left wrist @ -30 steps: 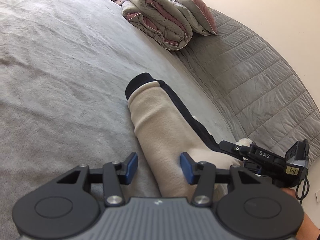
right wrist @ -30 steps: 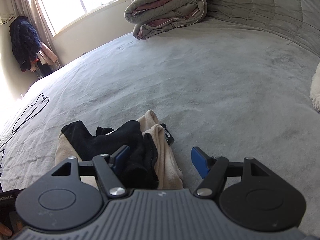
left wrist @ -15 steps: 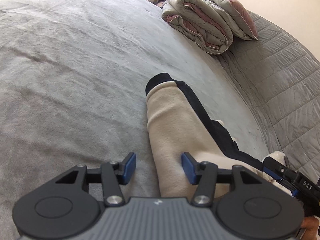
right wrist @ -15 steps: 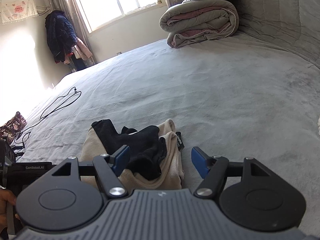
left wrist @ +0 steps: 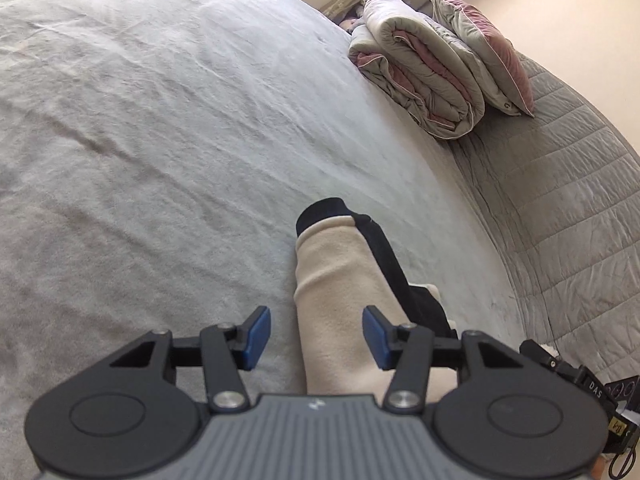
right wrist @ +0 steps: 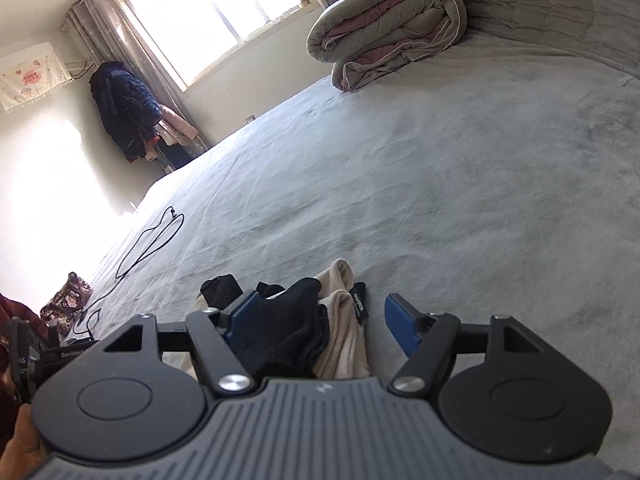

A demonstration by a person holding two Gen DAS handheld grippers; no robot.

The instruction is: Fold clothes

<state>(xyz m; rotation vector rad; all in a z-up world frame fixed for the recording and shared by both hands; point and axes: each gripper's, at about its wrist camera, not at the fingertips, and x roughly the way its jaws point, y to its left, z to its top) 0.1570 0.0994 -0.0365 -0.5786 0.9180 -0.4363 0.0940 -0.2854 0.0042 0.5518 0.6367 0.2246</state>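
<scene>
A beige garment with black trim (left wrist: 336,280) lies folded long on the grey bed (left wrist: 160,140); its black cuff points away. My left gripper (left wrist: 316,336) is open, hovering over the garment's near end, holding nothing. In the right wrist view the same garment (right wrist: 340,336) shows bunched beige and black cloth. My right gripper (right wrist: 324,320) is open just above that bunched end, empty. The right gripper's body shows at the left wrist view's lower right (left wrist: 576,380).
A rolled grey-pink duvet (left wrist: 420,80) with a pillow (left wrist: 484,48) on it sits at the bed's far end by the quilted headboard (left wrist: 560,200). A black cable (right wrist: 152,240) lies on the bed. Clothes hang by the window (right wrist: 128,120).
Both grippers have lifted and tilted upward, so more of the room shows. The garment has not moved and both grippers stay open.
</scene>
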